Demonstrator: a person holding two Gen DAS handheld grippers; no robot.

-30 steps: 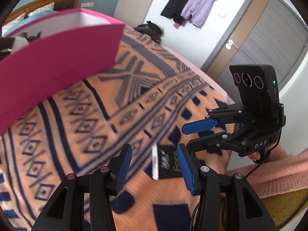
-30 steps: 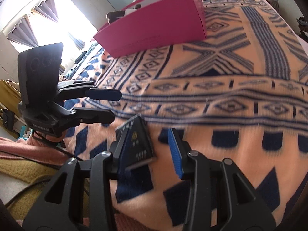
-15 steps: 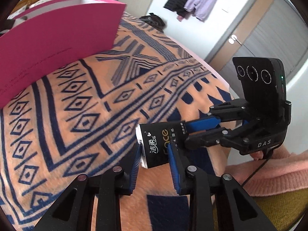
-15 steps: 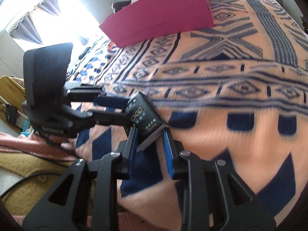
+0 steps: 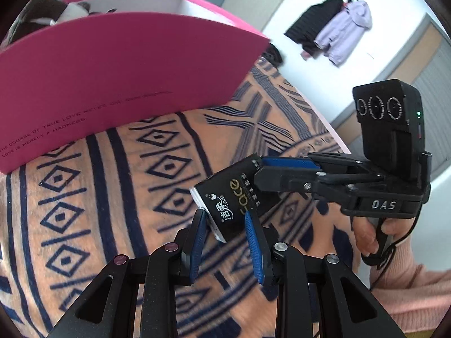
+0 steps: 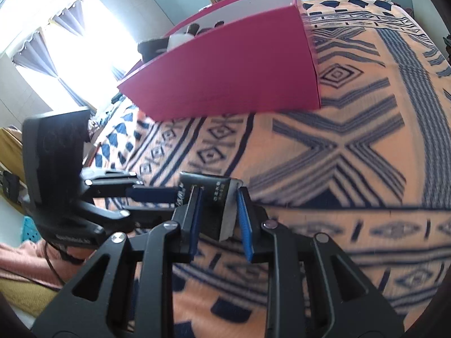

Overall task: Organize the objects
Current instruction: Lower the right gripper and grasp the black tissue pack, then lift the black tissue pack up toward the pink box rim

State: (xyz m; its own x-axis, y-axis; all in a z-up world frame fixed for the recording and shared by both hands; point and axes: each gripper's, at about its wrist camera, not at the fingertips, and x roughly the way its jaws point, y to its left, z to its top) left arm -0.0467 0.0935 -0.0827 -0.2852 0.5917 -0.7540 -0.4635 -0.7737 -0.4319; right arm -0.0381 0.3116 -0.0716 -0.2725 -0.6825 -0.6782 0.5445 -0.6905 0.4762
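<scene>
Two hand-held grippers share one load: left hand-held gripper (image 5: 225, 233) and right hand-held gripper (image 6: 218, 214) each clamped on an end of the black tissue pack (image 5: 228, 205), above the blanket-covered bed (image 5: 112, 197), short of the pink box (image 5: 118, 79). Pack looks light, soft, squashable; end grips suit. Box wall stands tall; open room above it.

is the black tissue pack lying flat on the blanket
No, the black tissue pack is off the blanket, gripped by the left gripper and the right gripper.
</scene>
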